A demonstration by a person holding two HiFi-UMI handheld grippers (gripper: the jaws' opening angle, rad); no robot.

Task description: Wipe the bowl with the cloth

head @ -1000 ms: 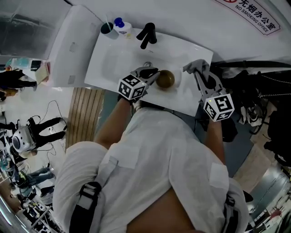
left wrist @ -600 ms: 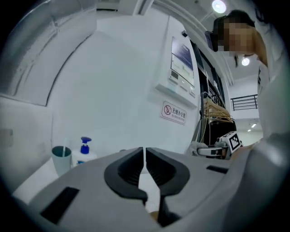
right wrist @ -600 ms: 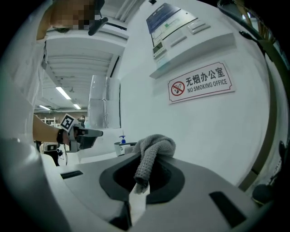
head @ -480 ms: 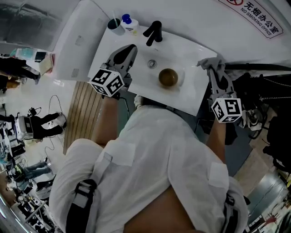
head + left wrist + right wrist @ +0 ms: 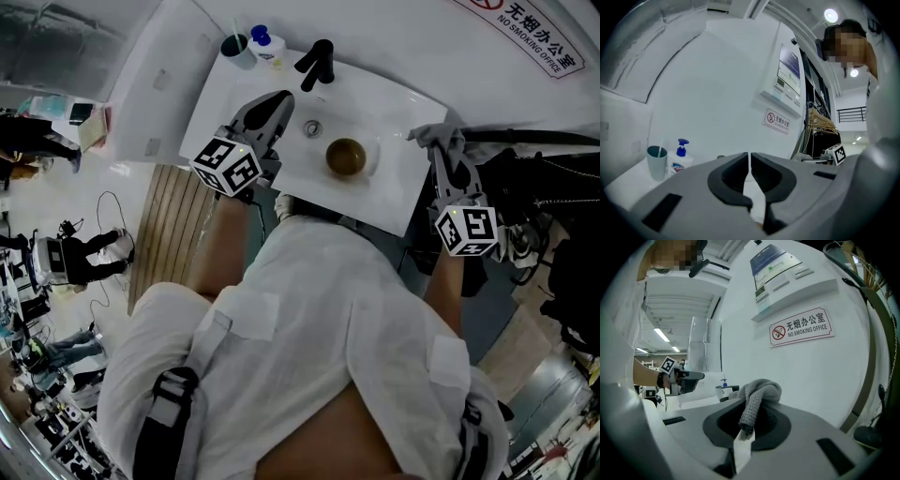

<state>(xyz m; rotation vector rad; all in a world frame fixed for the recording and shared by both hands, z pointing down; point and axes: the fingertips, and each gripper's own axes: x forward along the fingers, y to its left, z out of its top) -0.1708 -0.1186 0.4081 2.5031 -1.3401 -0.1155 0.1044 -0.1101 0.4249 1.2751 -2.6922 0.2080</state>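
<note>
A brown bowl (image 5: 346, 157) sits in the white sink (image 5: 394, 192), right of the drain. My left gripper (image 5: 279, 101) hovers over the sink's left part, apart from the bowl. Its jaws have just been closing and now stand shut with nothing between them (image 5: 750, 158). At the sink's right edge my right gripper (image 5: 439, 142) is shut on a grey knitted cloth (image 5: 431, 133). The cloth (image 5: 761, 392) bunches over that gripper's fingertips and hangs down between its jaws.
A black faucet (image 5: 314, 64) stands at the sink's far side. A dark cup (image 5: 234, 45) and a soap bottle with a blue pump (image 5: 267, 45) stand at the back left corner. A no-smoking sign (image 5: 530, 37) hangs on the wall.
My left gripper has left the bowl's side and moved up and to the left. The right gripper with the cloth drifted slightly to the right.
</note>
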